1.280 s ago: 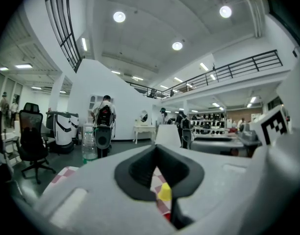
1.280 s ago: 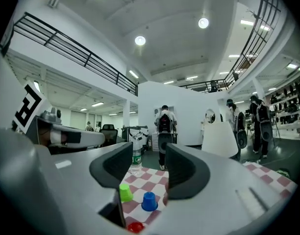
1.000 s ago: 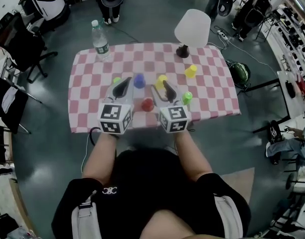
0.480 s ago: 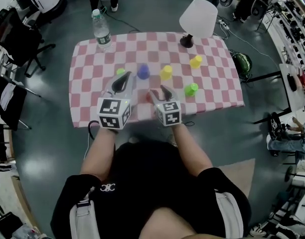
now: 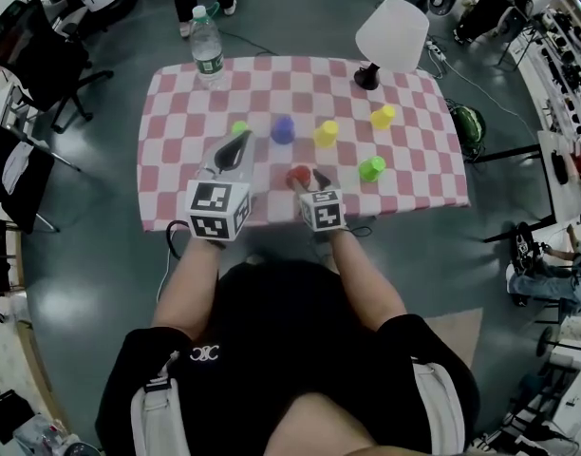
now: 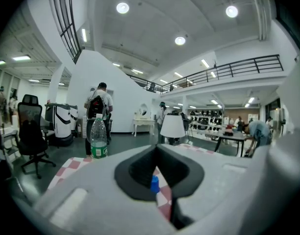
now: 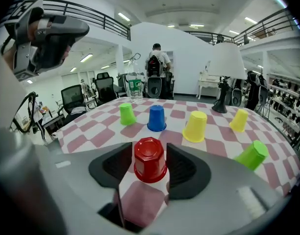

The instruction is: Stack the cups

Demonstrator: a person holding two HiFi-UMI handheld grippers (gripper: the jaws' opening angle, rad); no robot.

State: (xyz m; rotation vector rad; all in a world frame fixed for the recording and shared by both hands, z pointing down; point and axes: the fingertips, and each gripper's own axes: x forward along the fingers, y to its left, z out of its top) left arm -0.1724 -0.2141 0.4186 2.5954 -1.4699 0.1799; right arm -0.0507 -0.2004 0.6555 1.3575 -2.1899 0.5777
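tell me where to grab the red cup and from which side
Grip the red cup across its side walls, coming in from the near table edge. It stands upside down, tapering upward, so a low pinch probably holds best. The right tool, jaws just opened wider, straddles it there.

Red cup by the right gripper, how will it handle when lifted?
The red cup looks like thin plastic: probably light, may flex if squeezed. Upside down on its wide rim, it should resist tipping. Its glossy, tapered wall might slip.
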